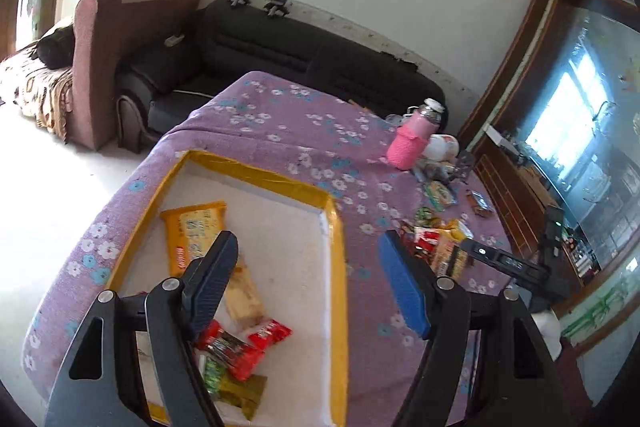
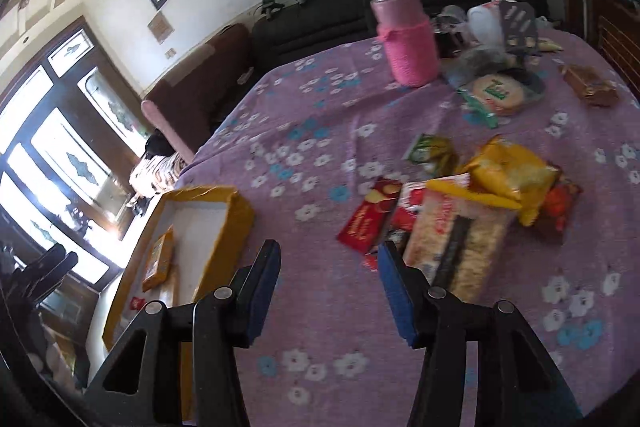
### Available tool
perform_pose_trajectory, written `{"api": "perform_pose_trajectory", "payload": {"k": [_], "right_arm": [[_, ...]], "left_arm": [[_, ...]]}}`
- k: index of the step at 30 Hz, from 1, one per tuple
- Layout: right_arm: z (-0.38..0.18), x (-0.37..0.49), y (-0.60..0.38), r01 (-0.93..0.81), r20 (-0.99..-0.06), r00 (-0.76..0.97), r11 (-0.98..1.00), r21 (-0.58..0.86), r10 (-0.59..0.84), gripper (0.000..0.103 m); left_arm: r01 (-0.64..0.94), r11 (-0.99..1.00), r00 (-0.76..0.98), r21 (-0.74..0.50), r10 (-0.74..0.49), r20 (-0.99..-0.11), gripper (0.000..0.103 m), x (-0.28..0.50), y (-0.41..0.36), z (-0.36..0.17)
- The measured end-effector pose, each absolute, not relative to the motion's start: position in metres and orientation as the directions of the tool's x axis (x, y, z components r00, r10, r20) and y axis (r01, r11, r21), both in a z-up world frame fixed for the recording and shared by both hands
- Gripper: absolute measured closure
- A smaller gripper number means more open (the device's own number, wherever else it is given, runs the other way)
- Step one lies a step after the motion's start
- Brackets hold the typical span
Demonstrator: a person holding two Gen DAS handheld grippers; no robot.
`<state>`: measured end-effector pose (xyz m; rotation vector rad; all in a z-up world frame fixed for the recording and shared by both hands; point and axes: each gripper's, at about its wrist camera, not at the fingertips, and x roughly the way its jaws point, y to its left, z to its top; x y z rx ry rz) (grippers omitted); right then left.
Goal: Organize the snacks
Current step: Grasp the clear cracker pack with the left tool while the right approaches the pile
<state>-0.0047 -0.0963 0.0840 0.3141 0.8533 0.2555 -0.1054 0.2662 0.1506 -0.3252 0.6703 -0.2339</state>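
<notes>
A yellow-rimmed white box (image 1: 335, 227) lies on the purple flowered tablecloth (image 1: 280, 123). It holds an orange packet (image 1: 192, 231), a beige packet (image 1: 242, 297), red packets (image 1: 230, 347) and a green one (image 1: 240, 393). My left gripper (image 1: 308, 271) is open and empty above the box's right rim. A pile of loose snacks (image 2: 472, 195) lies on the cloth: a red packet (image 2: 370, 213), a long beige pack (image 2: 456, 243), a yellow bag (image 2: 510, 171). My right gripper (image 2: 326, 285) is open and empty, just left of the pile. The box also shows in the right wrist view (image 2: 224, 231).
A pink-sleeved bottle (image 2: 404, 35) stands at the table's far side with a round cracker pack (image 2: 498, 93), a brown packet (image 2: 590, 85) and other clutter. A dark sofa (image 1: 256, 43) and brown armchair (image 1: 104, 39) stand behind the table. A glass cabinet (image 1: 580, 131) is at right.
</notes>
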Motion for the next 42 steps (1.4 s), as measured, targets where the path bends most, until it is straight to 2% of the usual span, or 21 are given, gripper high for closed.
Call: {"api": "perform_pose_trajectory", "payload": {"k": [4,5,9,12,14,19,23,27,34,36,37,39,40,42], "right_arm": [[0.074,0.008,-0.105,-0.083,-0.72,0.617,0.936,0.343,0.319,0.05],[0.071,0.014,-0.102,-0.085,-0.729,0.61,0.94,0.331,0.311,0.05],[0.061,0.039,-0.107,0.046,-0.759,0.639,0.98,0.195,0.121,0.052],[0.056,0.037,-0.119,0.086,-0.755,0.65,0.979,0.185,0.086,0.051],[0.054,0.033,-0.127,0.1,-0.751,0.653,0.972,0.212,0.097,0.047],[0.059,0.018,-0.142,0.159,-0.735,0.675,0.962,0.223,0.06,0.045],[0.054,-0.002,-0.141,0.213,-0.722,0.692,0.949,0.23,0.02,0.028],[0.042,0.012,-0.117,0.228,-0.768,0.639,0.962,0.148,-0.033,0.028],[0.03,0.023,-0.095,0.24,-0.779,0.613,0.97,0.024,-0.132,0.028],[0.029,0.021,-0.098,0.222,-0.785,0.611,0.974,0.044,-0.104,0.031],[0.029,0.02,-0.099,0.205,-0.789,0.61,0.977,0.065,-0.076,0.039],[0.031,0.016,-0.104,0.18,-0.787,0.615,0.98,0.082,-0.047,0.046],[0.031,0.016,-0.104,0.18,-0.787,0.615,0.98,0.082,-0.047,0.057],[0.036,0.009,-0.117,0.143,-0.79,0.613,0.98,0.139,0.023,0.065]], "left_arm": [[0.197,0.905,0.751,-0.377,-0.387,-0.536,0.029,-0.132,0.219,0.139],[0.204,0.909,0.753,-0.364,-0.383,-0.534,0.029,-0.136,0.208,0.134],[0.207,0.935,0.769,-0.288,-0.338,-0.543,0.029,-0.15,0.179,0.116],[0.213,0.94,0.764,-0.266,-0.33,-0.555,0.029,-0.152,0.173,0.106],[0.212,0.934,0.745,-0.288,-0.345,-0.571,0.029,-0.146,0.173,0.1],[0.192,0.924,0.731,-0.331,-0.36,-0.58,0.029,-0.138,0.18,0.097],[0.173,0.925,0.738,-0.339,-0.349,-0.577,0.029,-0.136,0.183,0.098],[0.175,0.914,0.716,-0.365,-0.373,-0.59,0.029,-0.133,0.179,0.094],[0.19,0.922,0.703,-0.337,-0.368,-0.609,0.029,-0.124,0.171,0.102],[0.209,0.912,0.684,-0.353,-0.394,-0.614,0.029,-0.114,0.165,0.104],[0.218,0.908,0.672,-0.359,-0.406,-0.619,0.029,-0.109,0.161,0.104],[0.239,0.901,0.646,-0.361,-0.425,-0.634,0.029,-0.096,0.151,0.105],[0.245,0.901,0.635,-0.359,-0.429,-0.642,0.029,-0.089,0.145,0.105],[0.256,0.896,0.605,-0.362,-0.441,-0.663,0.029,-0.071,0.133,0.104]]}}
